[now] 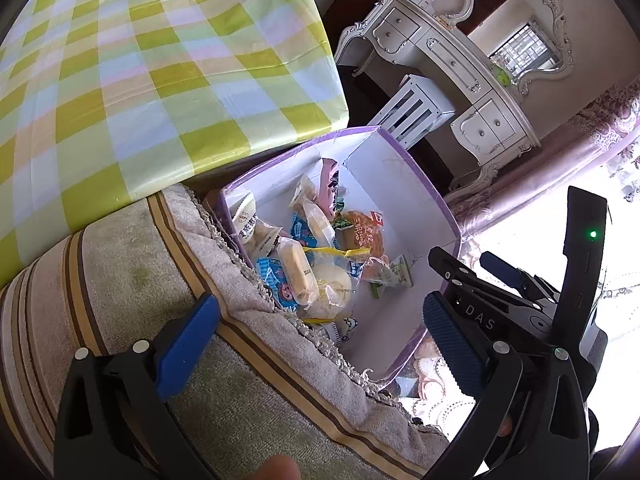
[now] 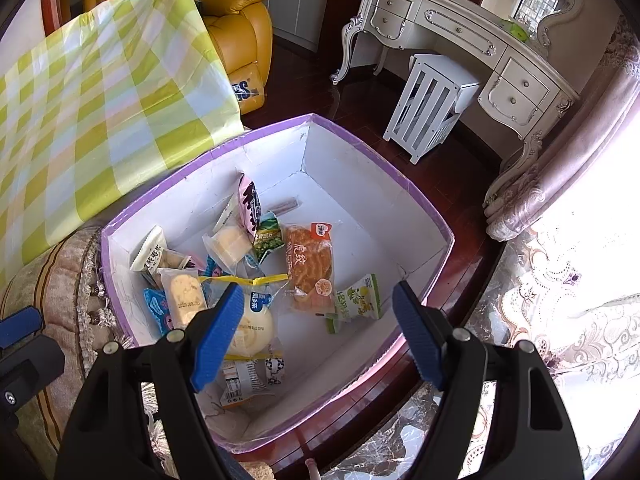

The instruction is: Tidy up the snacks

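A white box with a purple rim stands on the floor and holds several wrapped snacks. Among them are an orange bread pack, a round white bun, a green-and-white packet and a pink packet. My right gripper is open and empty, just above the box's near side. My left gripper is open and empty, over the striped cushion beside the box. The right gripper also shows in the left wrist view.
A table with a green checked cloth stands left of the box. A white slatted stool and an ornate white dressing table stand behind. A yellow leather armchair is at the back. Lace curtains hang at right.
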Action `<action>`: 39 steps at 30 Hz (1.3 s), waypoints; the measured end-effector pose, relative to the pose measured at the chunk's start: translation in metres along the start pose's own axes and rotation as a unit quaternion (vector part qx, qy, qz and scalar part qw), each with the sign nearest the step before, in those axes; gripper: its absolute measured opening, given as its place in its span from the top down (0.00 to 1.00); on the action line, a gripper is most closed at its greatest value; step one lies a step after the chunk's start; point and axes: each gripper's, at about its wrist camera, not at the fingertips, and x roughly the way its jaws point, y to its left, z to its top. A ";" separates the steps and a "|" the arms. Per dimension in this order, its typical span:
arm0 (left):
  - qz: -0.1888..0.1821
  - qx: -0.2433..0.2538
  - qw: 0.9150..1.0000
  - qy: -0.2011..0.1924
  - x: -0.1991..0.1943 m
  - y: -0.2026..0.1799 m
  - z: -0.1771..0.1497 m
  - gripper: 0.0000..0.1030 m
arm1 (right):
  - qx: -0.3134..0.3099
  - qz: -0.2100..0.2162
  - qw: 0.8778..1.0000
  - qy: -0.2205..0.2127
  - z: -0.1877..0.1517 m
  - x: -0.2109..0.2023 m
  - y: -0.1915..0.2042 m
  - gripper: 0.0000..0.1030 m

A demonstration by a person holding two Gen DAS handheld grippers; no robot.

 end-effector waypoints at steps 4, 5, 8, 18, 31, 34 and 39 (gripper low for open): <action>-0.004 -0.003 1.000 0.004 0.001 0.001 0.002 0.04 | -0.001 -0.006 1.000 -0.003 0.001 -0.001 -0.001 0.26; -0.004 -0.005 1.000 0.005 0.002 0.002 0.002 0.04 | -0.002 -0.006 1.000 -0.004 0.001 -0.001 -0.002 0.26; -0.003 -0.008 1.000 0.008 0.006 0.003 0.005 0.04 | -0.002 -0.007 1.000 -0.004 0.001 -0.001 -0.002 0.26; -0.002 -0.008 1.000 0.007 0.008 0.004 0.008 0.04 | -0.003 -0.006 1.000 -0.004 0.001 0.000 -0.001 0.26; -0.002 -0.008 1.000 0.007 0.008 0.004 0.008 0.04 | -0.003 -0.006 1.000 -0.004 0.001 0.000 -0.002 0.26; -0.002 -0.008 1.000 0.007 0.008 0.004 0.008 0.04 | -0.003 -0.006 1.000 -0.004 0.001 0.000 -0.002 0.26; -0.002 -0.008 1.000 0.007 0.008 0.004 0.008 0.04 | -0.003 -0.005 1.000 -0.004 0.001 0.000 -0.002 0.26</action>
